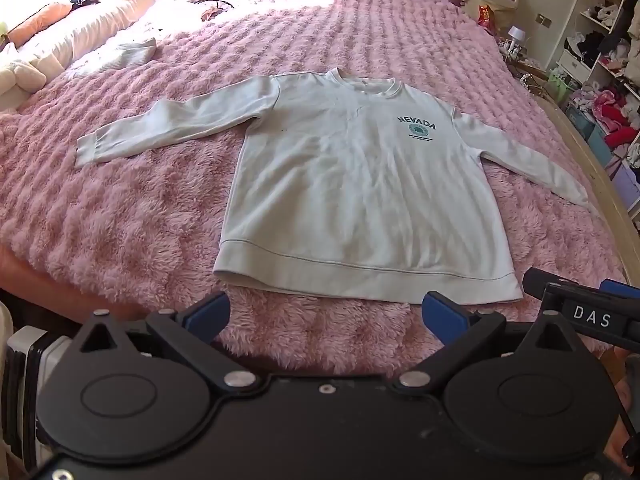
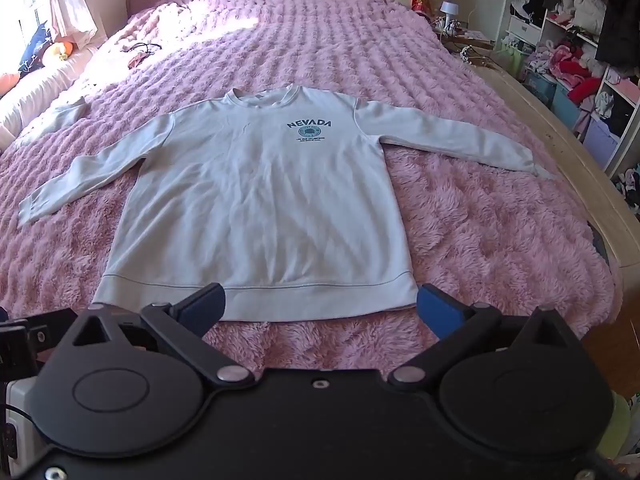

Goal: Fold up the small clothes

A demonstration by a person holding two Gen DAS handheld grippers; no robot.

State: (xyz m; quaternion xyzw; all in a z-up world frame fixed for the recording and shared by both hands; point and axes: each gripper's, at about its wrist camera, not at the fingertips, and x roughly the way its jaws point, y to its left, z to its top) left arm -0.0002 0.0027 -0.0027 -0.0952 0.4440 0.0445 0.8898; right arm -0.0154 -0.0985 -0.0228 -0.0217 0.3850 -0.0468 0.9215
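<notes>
One white NEVADA sweatshirt (image 1: 360,184), flat and face-up on the pink fuzzy bedspread (image 1: 120,208), sleeves spread (unfolded). Left gripper (image 1: 326,312) and right gripper (image 2: 320,310): jaws wide, empty, near its hem.

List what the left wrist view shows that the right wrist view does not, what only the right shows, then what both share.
Only the left wrist view: the right gripper's body with its DAS label at the right edge, and a white plush toy at far left.
Only the right wrist view: the curtain by the window.
Both: the white sweatshirt spread flat, sleeves out, on the pink blanket, and each view's own gripper, left gripper and right gripper, open and empty.
</notes>
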